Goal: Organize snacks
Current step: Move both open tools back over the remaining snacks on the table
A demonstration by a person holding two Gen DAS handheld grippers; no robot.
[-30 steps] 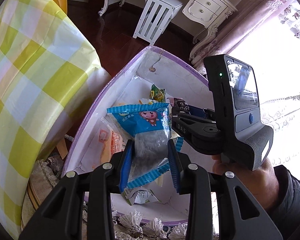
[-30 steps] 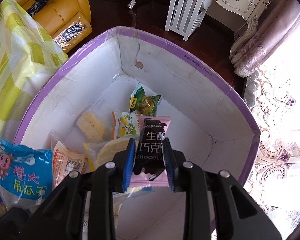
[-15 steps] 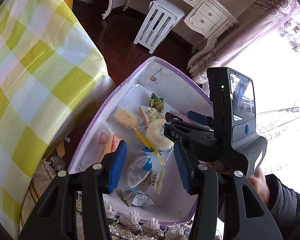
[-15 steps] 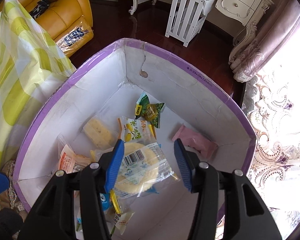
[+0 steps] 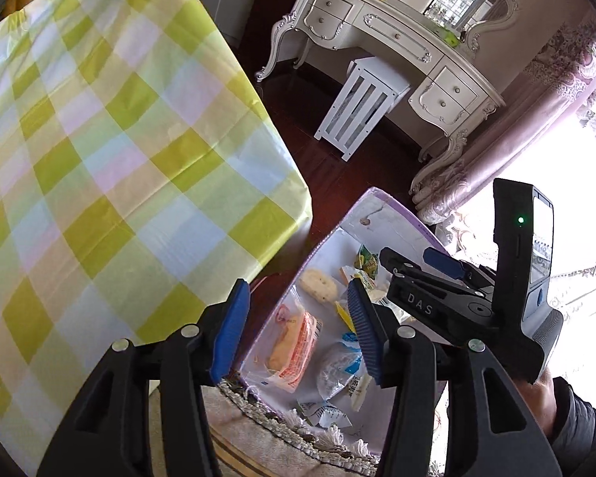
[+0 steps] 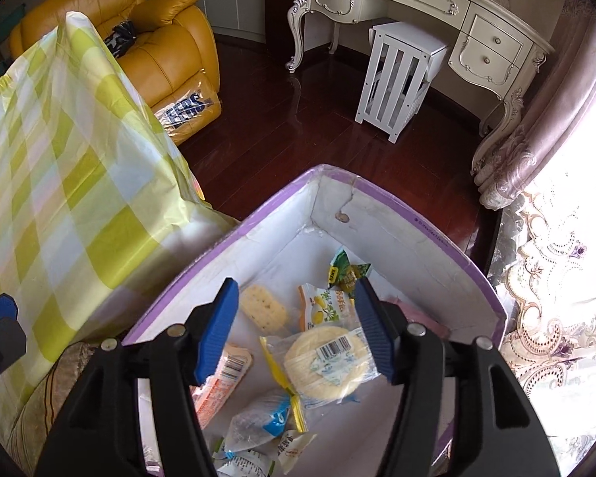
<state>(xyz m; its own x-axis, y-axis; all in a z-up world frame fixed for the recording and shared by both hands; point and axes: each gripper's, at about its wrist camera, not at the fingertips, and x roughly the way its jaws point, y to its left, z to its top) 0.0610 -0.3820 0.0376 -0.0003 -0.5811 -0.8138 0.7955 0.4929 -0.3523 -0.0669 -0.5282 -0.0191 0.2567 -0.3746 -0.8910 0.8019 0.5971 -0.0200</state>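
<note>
Both grippers hang above the purple-rimmed box (image 6: 449, 246), and the snacks lie loose on its white floor: a round cake in clear wrap (image 6: 327, 361), a pale cracker (image 6: 264, 310), a green sachet (image 6: 345, 272), an orange-printed packet (image 6: 218, 381) and a pink bar (image 6: 421, 318) against the right wall. The left gripper (image 5: 298, 330) has its jaws apart with nothing between them, and they have just been opening; the same goes for the right gripper (image 6: 298, 330), whose blue pads frame the cake from above without touching it. The step in hand looks like pulling away after a drop and going for the next packet. To do it well, lift each gripper straight clear of the box rim before swinging sideways, so a finger does not hook the thin cardboard wall. Keep the two tools apart, since the right one sits just beside the left in the left wrist view. The checked cloth (image 5: 111, 151) on the worktop shows no packets in either view, so where the next one lies I cannot tell.
</note>
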